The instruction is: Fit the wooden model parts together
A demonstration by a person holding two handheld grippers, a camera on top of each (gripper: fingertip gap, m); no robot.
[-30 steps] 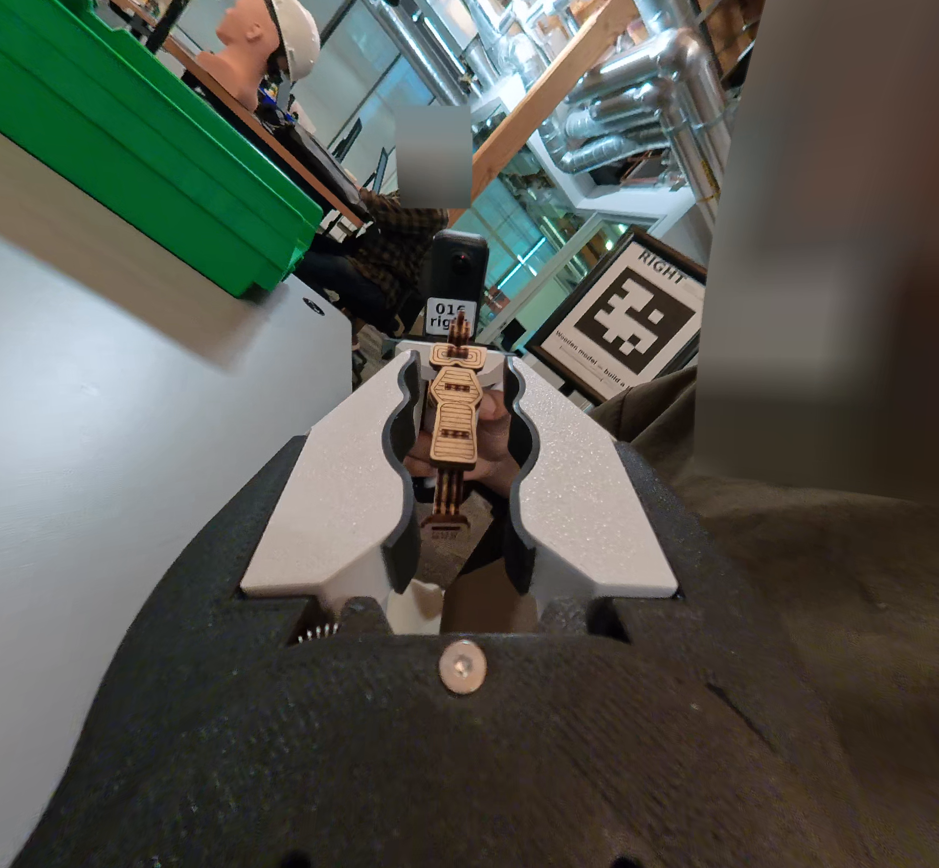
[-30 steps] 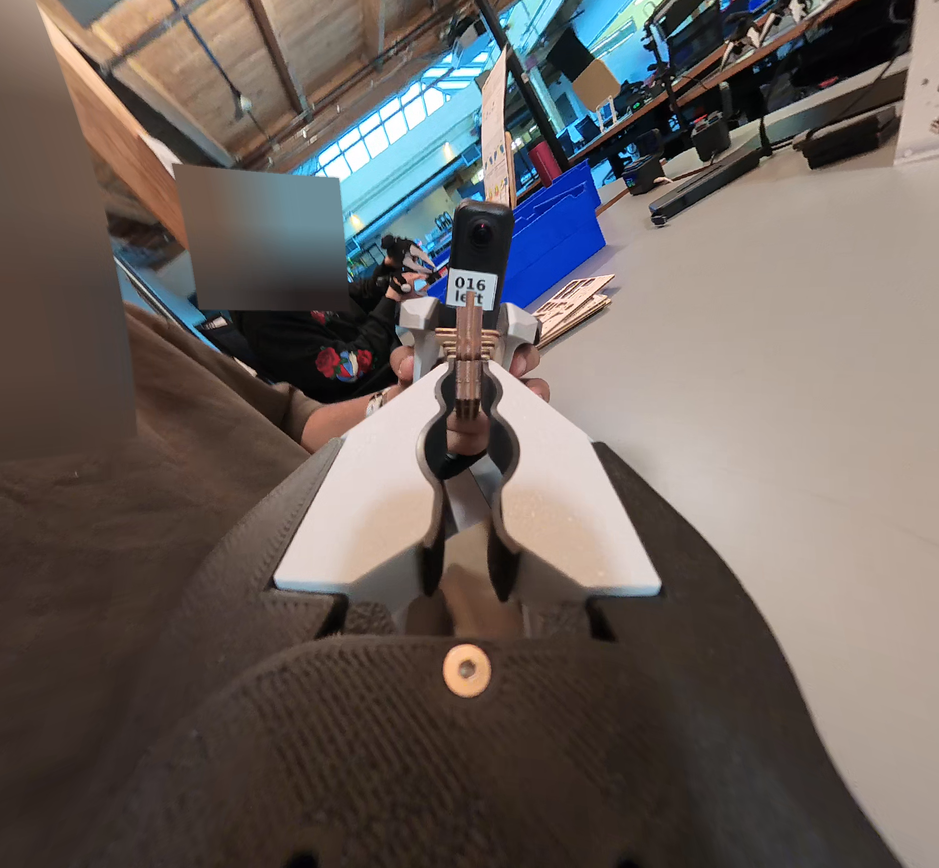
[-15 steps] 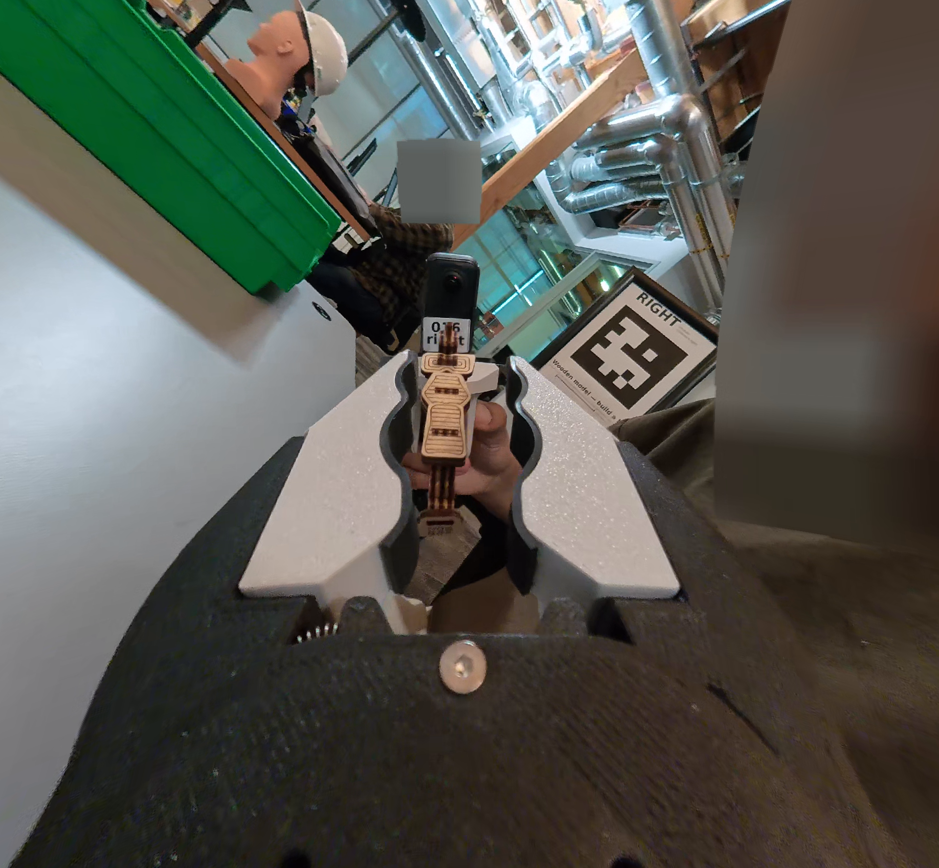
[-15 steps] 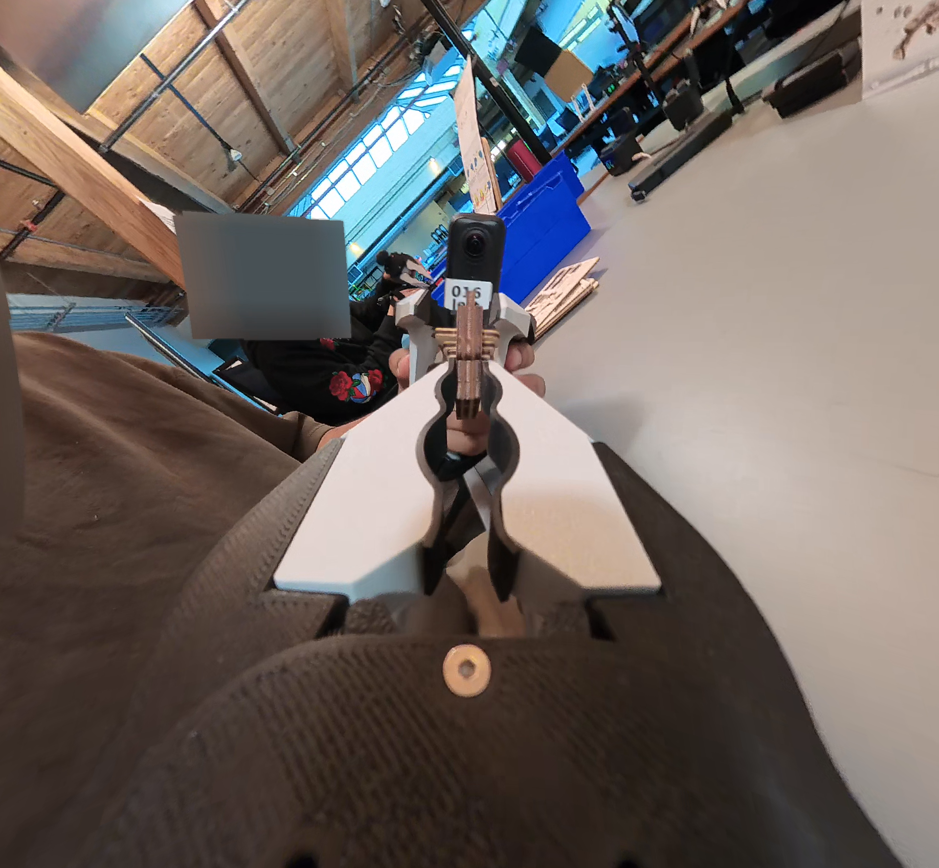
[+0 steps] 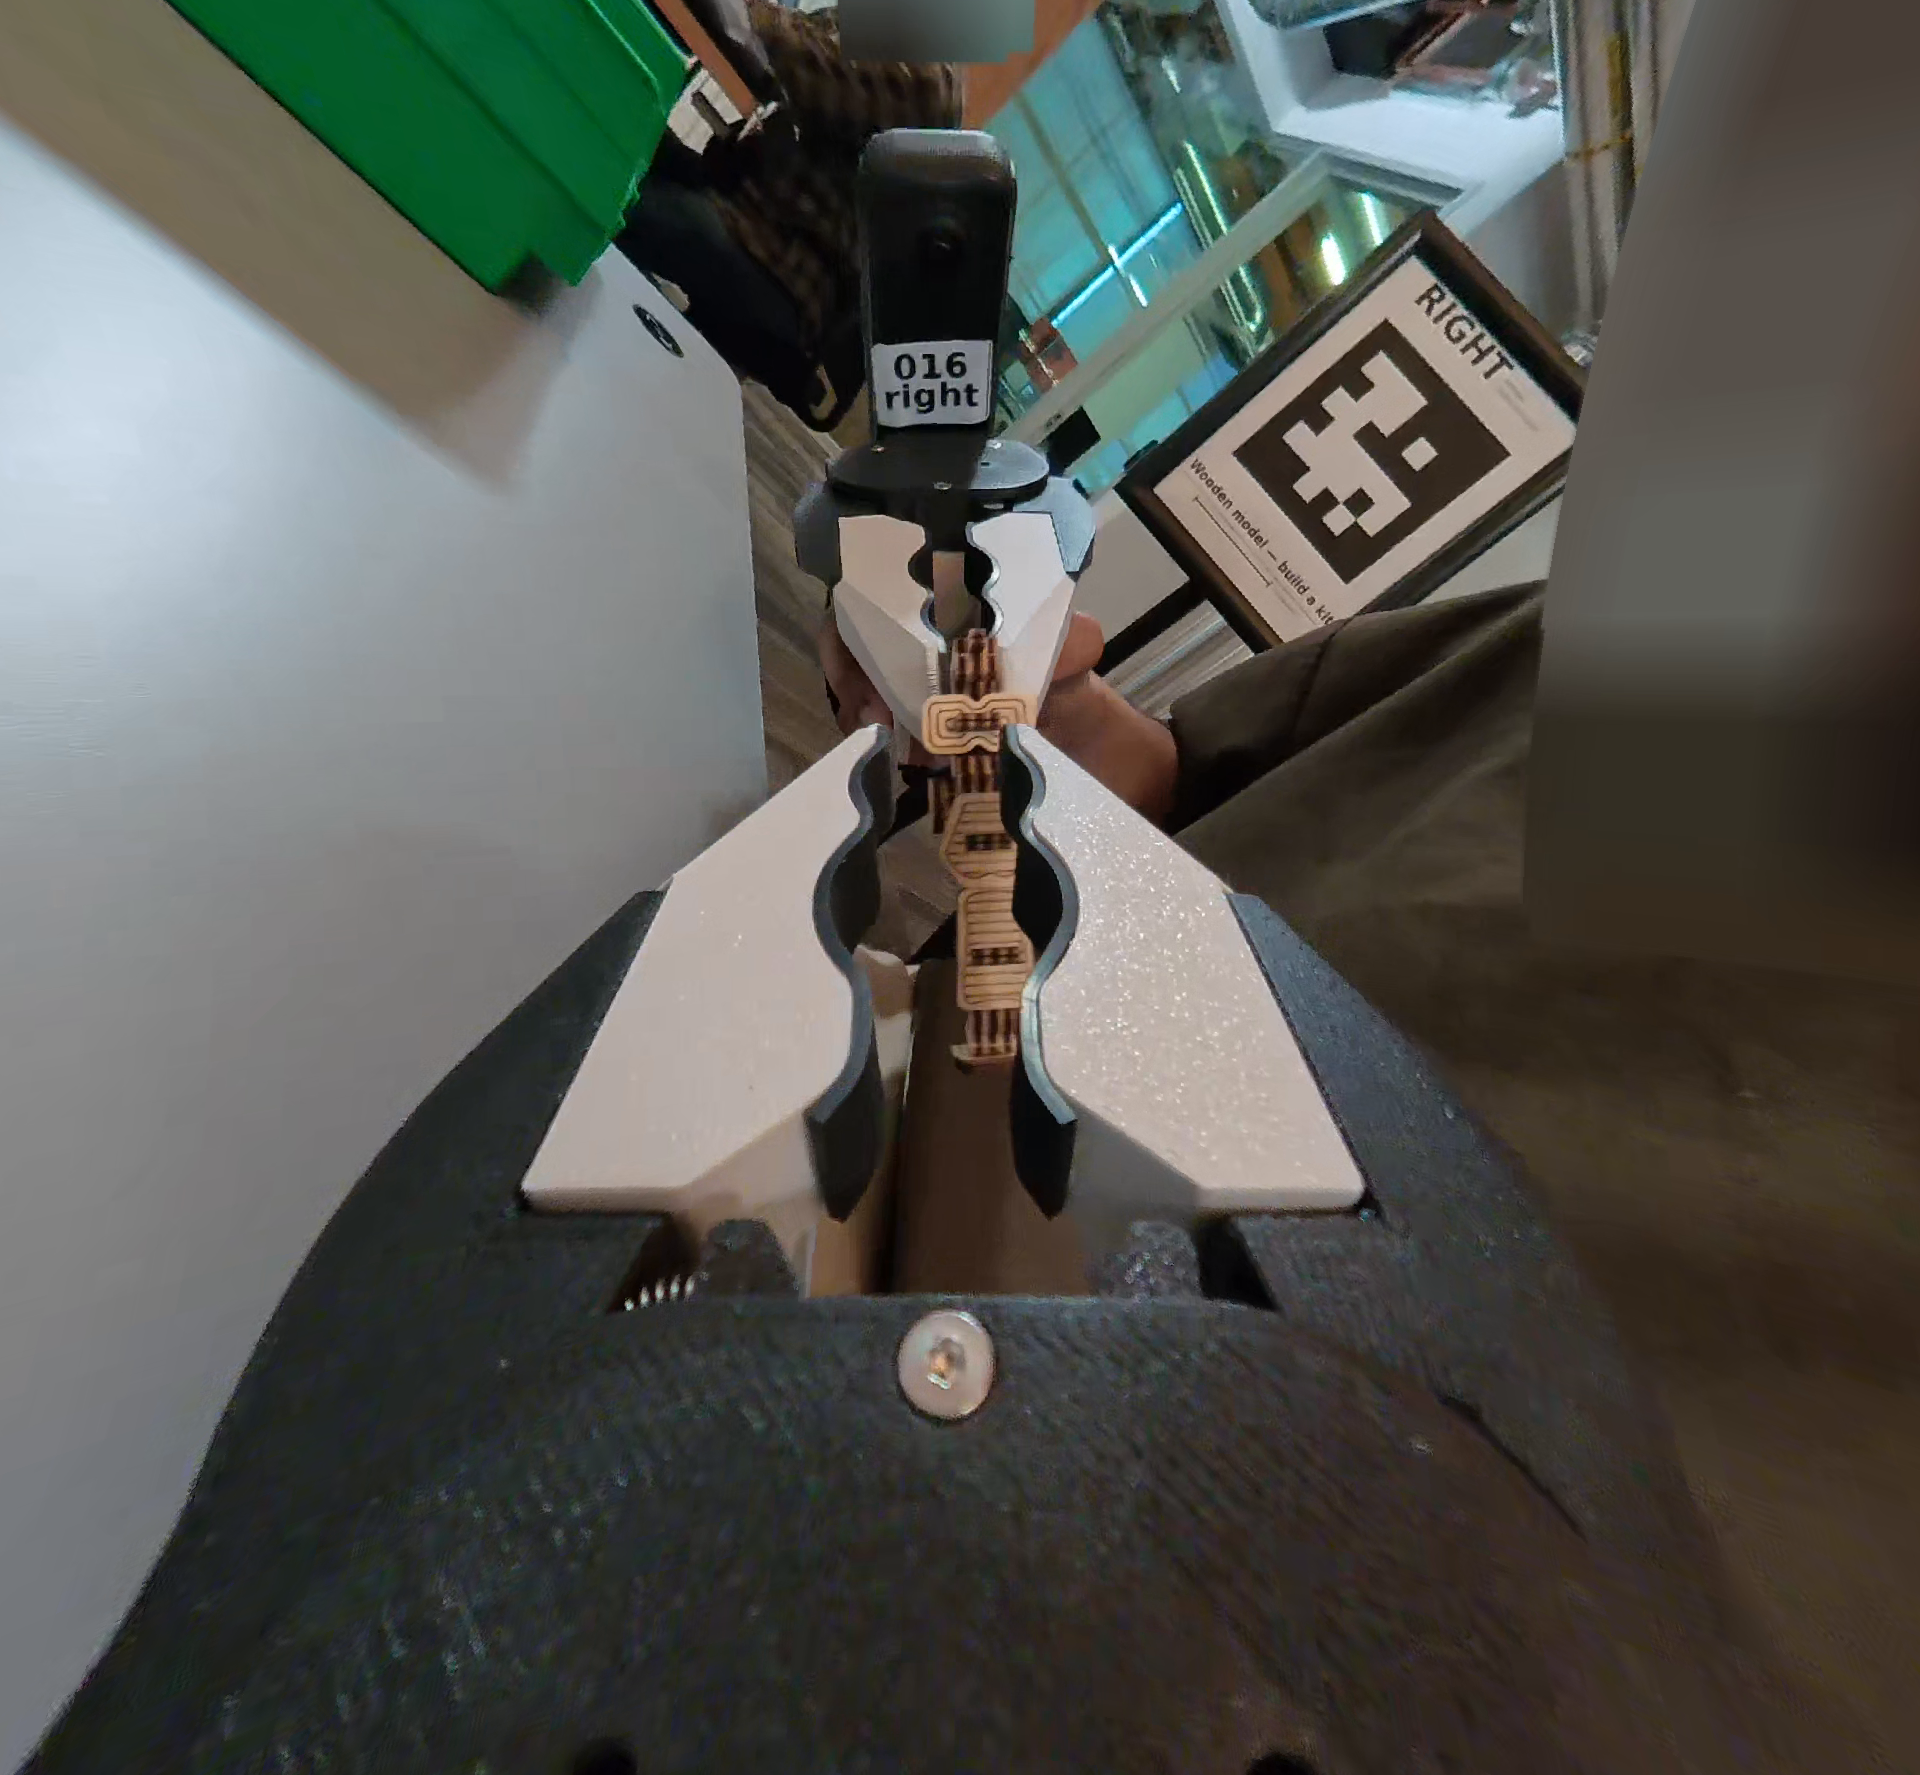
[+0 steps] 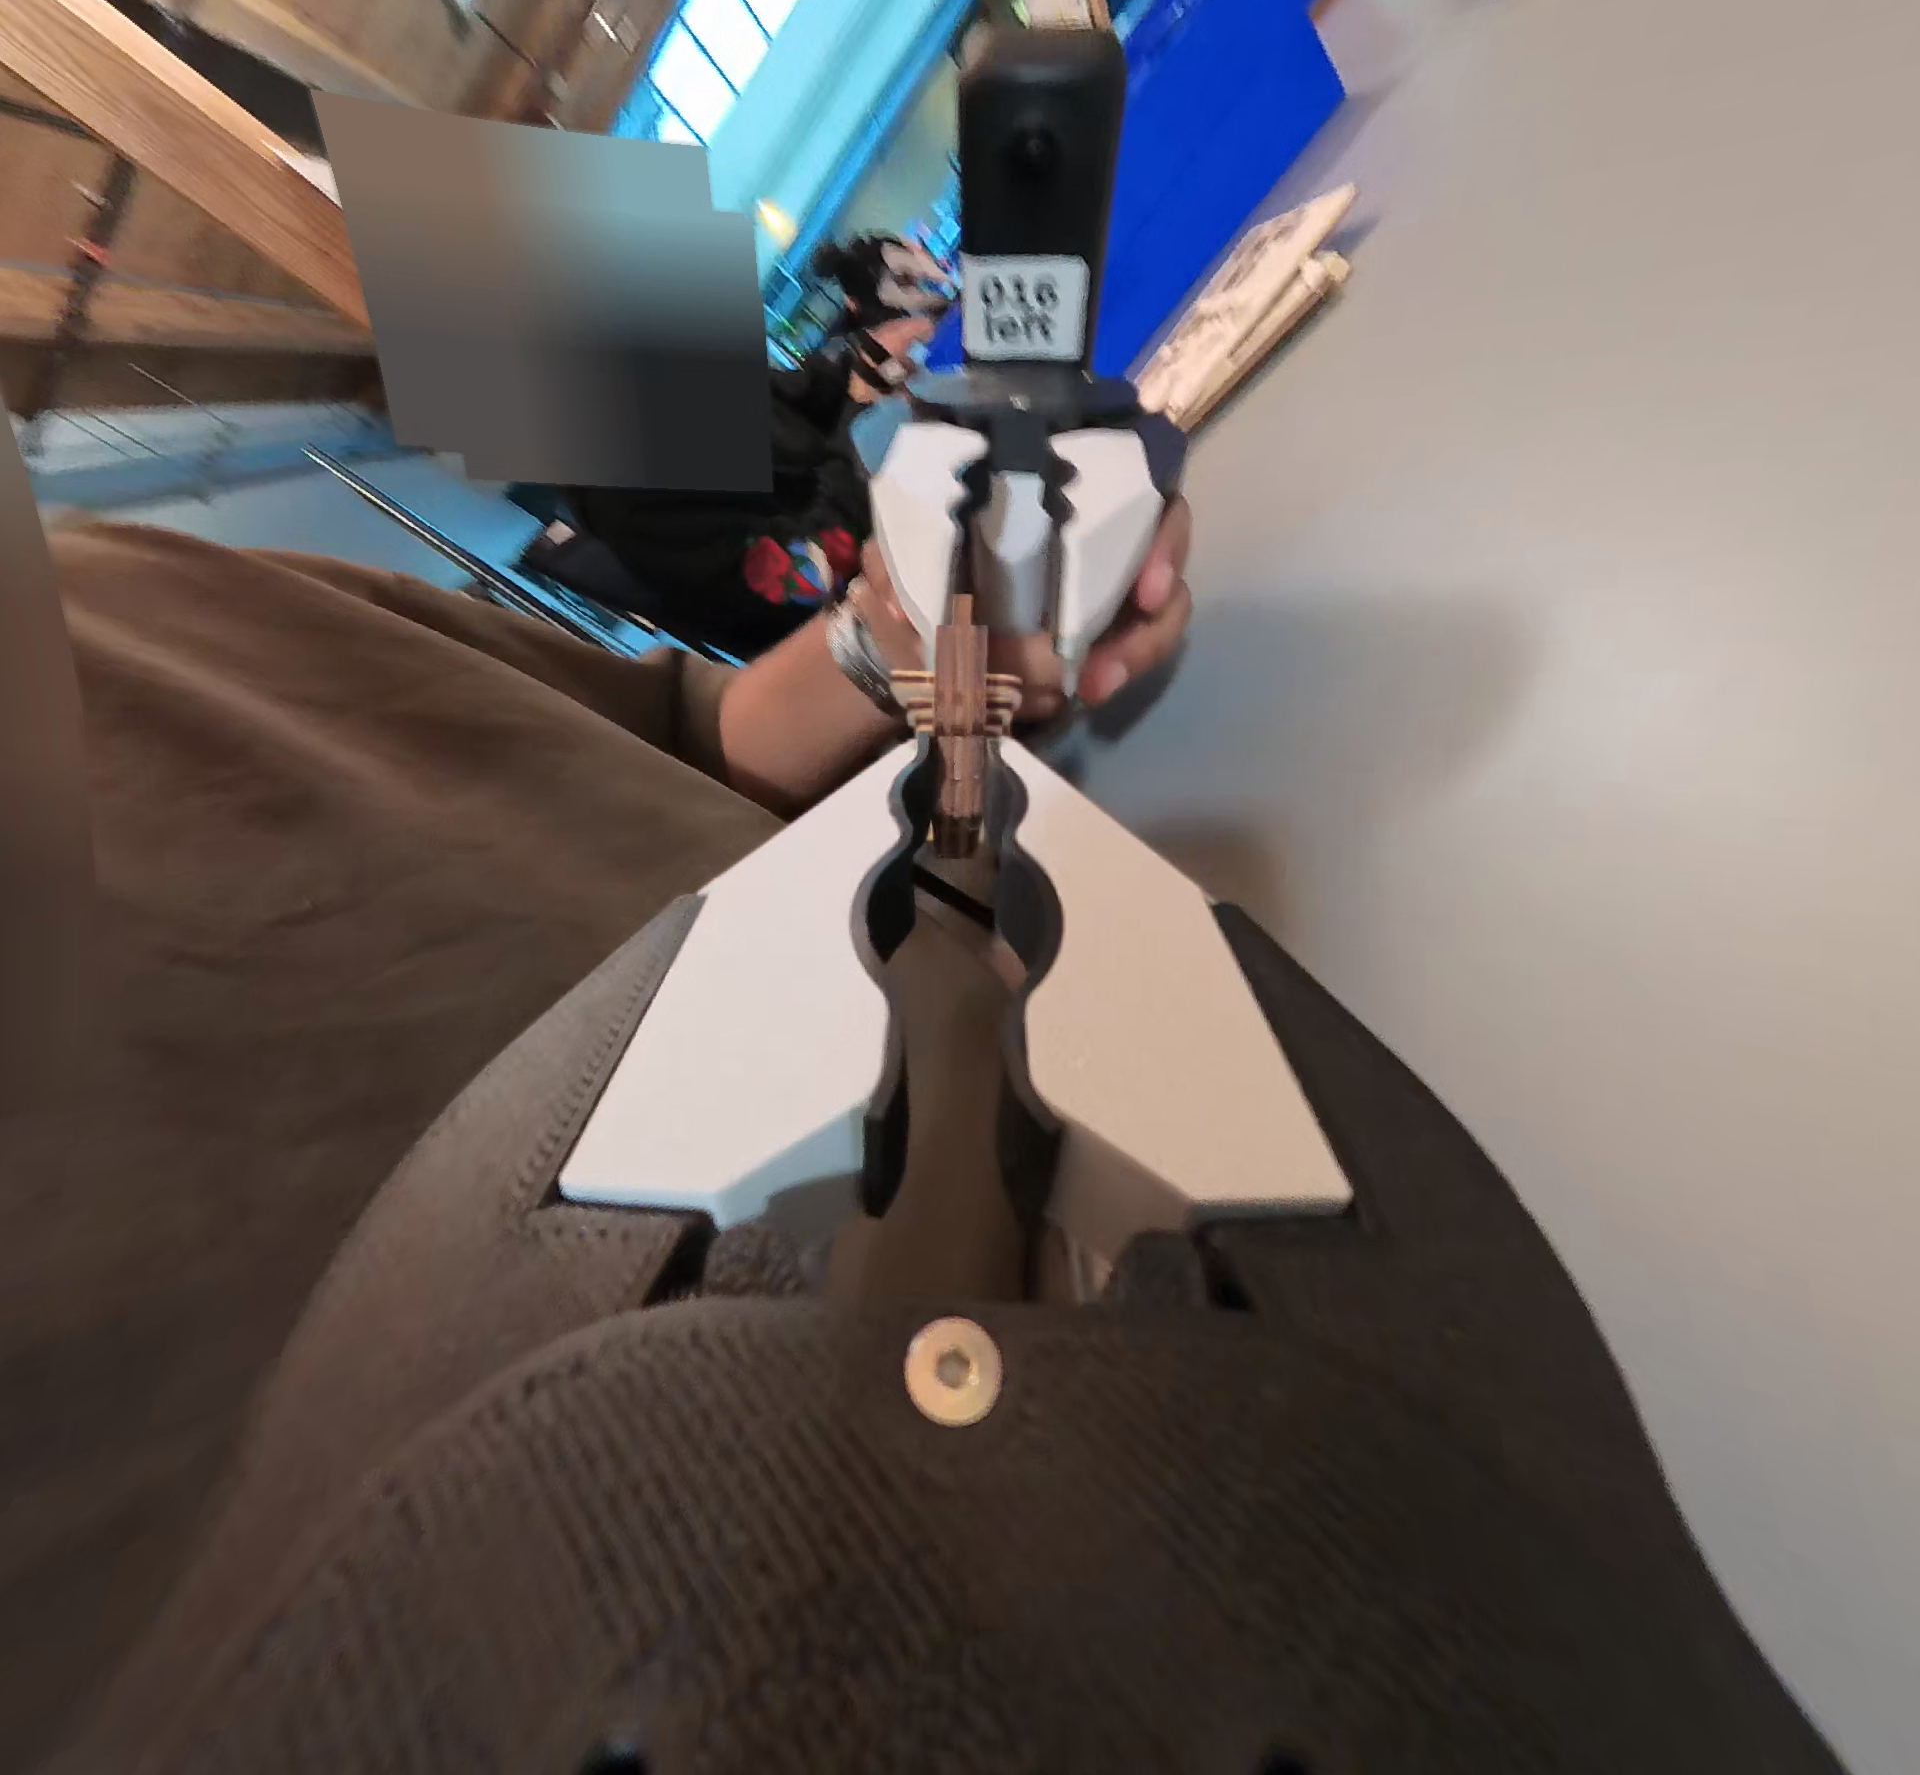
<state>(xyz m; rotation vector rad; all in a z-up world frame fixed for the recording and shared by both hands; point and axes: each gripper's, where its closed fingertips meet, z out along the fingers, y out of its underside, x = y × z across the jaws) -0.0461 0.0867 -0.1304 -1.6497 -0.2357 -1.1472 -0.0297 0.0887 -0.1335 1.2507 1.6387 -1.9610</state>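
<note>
A slim wooden model [image 5: 987,925] of stacked laser-cut pieces, with a small cross piece near one end, is held in the air. My right gripper [image 6: 961,769] is shut on one end of the model [image 6: 956,686]. It shows farther off in the left wrist view [image 5: 954,660]. My left gripper [image 5: 945,759] faces it. Its jaws stand partly open around the model's other end. The model lies against the right-hand pad, with a gap on the other side. The left gripper also shows in the right wrist view [image 6: 1013,520].
Green bins [image 5: 364,42] stand on the white table [image 5: 312,686] at the left. A framed marker sign [image 5: 1382,458] stands behind. A blue bin [image 6: 1226,42] and a stack of wooden sheets [image 6: 1247,291] lie on the grey table [image 6: 1558,790]. A brown sleeve [image 6: 416,842] is close by. Only a small space, under 4 cm, lies between the two pairs of fingers.
The two grippers have come much closer together. The model now reaches deep between the left jaws, which have narrowed. The right gripper has stayed shut on it.
</note>
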